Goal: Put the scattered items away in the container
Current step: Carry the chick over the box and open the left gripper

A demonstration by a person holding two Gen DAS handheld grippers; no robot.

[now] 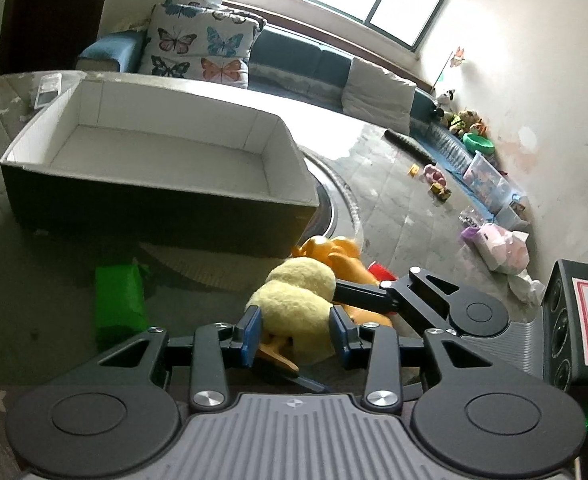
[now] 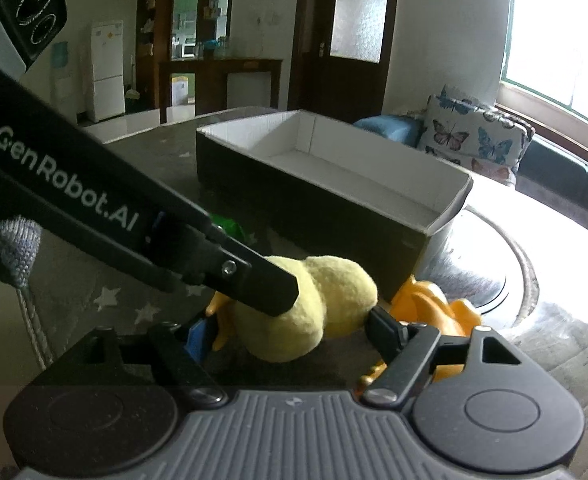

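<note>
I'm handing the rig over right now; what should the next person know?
Left gripper: pads flank the duck; whether they press on it is unclear.
Right gripper: open around the same duck, one finger touching it.
Box: empty, behind the duck.
Orange toy: beside the duck. Green item: in front of the box.
Done: nothing boxed.
Left: duck, orange toy, green item.
</note>
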